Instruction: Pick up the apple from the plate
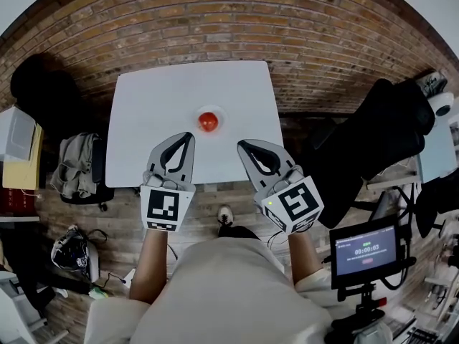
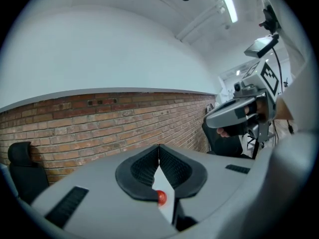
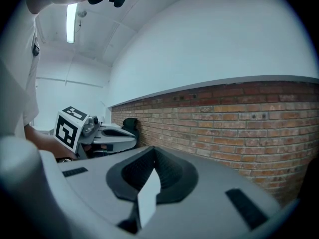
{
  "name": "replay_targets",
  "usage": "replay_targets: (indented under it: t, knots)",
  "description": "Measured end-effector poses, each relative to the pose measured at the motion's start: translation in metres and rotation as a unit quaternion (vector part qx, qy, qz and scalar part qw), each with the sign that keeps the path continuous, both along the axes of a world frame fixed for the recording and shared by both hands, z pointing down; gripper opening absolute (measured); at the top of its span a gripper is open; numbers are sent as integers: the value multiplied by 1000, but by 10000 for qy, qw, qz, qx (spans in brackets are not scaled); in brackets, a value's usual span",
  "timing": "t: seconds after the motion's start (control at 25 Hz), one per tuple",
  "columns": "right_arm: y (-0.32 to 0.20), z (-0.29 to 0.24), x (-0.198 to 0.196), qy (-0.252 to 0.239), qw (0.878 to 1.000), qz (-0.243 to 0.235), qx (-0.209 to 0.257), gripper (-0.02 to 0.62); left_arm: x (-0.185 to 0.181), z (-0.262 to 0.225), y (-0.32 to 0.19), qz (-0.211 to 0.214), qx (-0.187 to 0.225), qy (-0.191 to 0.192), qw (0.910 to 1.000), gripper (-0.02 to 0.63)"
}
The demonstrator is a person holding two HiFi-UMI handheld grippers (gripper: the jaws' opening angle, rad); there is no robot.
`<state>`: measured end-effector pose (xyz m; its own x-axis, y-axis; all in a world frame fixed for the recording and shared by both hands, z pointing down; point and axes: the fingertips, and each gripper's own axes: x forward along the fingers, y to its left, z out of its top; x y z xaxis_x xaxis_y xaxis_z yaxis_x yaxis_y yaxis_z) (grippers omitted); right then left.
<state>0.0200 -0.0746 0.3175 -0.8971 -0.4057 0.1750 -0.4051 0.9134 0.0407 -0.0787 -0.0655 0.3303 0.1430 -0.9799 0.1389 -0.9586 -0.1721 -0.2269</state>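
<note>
A red apple (image 1: 208,121) lies on a small white plate (image 1: 221,113) in the near middle of the white table (image 1: 158,106). My left gripper (image 1: 190,135) hovers over the table's near edge, just left of and nearer than the apple, jaws shut and empty. My right gripper (image 1: 241,143) is to the apple's right, also shut and empty. In the left gripper view the apple (image 2: 161,197) shows low down, through the gap under the shut left gripper (image 2: 159,146), with the right gripper (image 2: 239,114) off to the side. In the right gripper view, that gripper (image 3: 153,148) is shut.
A brick wall (image 1: 215,20) runs behind the table. A black chair (image 1: 387,135) stands to the right, another black seat (image 1: 39,84) at far left. Clothes (image 1: 75,163) and a helmet (image 1: 72,253) lie at the left. A small screen on a stand (image 1: 366,251) is near right.
</note>
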Motion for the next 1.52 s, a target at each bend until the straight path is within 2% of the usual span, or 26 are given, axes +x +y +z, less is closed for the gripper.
replay_targets:
  t: [0.12, 0.56, 0.8, 1.0, 1.32, 1.52]
  knots:
    - [-15, 2, 0, 13, 10000, -24, -1, 2, 0, 1, -16, 3, -1, -46, 10000, 6]
    - [-21, 4, -5, 93, 9999, -30, -62, 2, -5, 4, -29, -40, -168, -117, 9998, 6]
    - [-64, 17, -5, 209, 9995, -83, -220, 2, -5, 17, -74, -80, -401, -173, 9990, 8]
    - [-72, 23, -1, 48, 9990, 156, -426, 2, -8, 18, -78, 61, -469, -334, 9983, 8]
    - [-82, 25, -1, 15, 9975, 419, -568, 2, -12, 26, -89, 223, -516, -254, 9981, 9]
    - [-87, 33, -8, 18, 9959, 565, -700, 2, -21, 33, -103, 348, -571, -384, 9970, 10]
